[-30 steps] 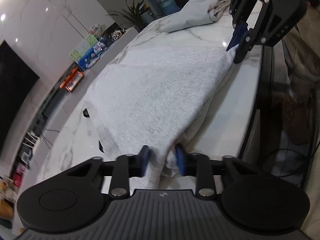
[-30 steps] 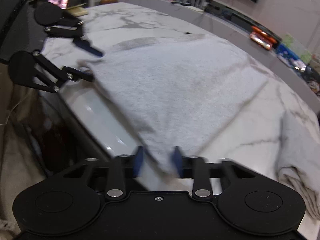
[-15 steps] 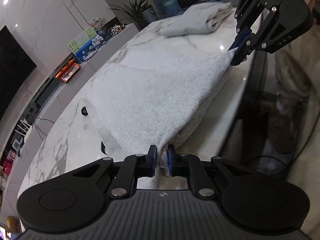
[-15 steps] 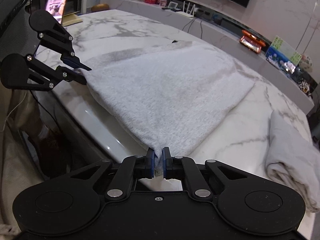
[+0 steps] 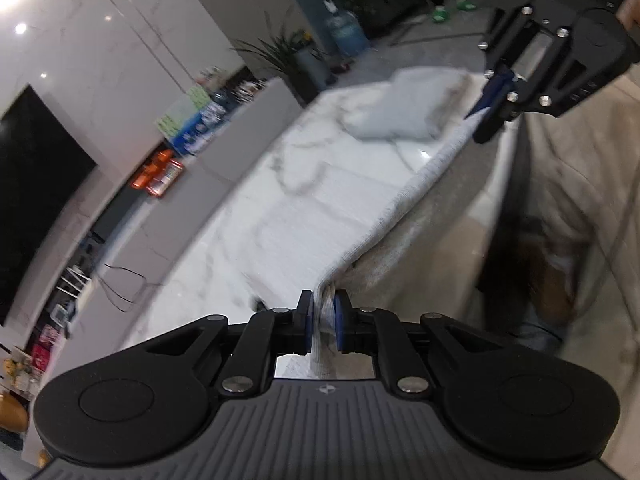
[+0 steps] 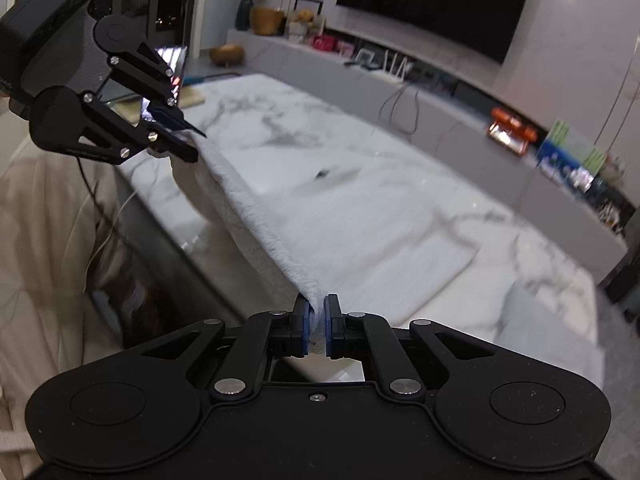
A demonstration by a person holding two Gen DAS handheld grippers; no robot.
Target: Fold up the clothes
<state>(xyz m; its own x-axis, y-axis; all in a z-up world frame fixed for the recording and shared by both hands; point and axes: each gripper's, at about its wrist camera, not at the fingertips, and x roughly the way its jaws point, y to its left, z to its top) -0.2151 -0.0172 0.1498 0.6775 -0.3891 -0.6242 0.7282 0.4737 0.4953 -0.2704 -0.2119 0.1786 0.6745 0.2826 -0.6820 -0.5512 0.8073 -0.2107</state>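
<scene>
Grey knit garment point(image 5: 316, 216) lifted by its near edge off the white marble table point(image 5: 304, 160), left gripper point(image 5: 322, 322) and right gripper point(image 6: 316, 322) each clamped on a corner, folded grey garment point(image 5: 400, 108) far behind

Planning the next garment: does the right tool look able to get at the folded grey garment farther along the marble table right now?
Probably not yet: the right tool is shut on the grey garment's edge, shared with the left tool. The folded grey garment lies unobstructed on the marble table.
</scene>
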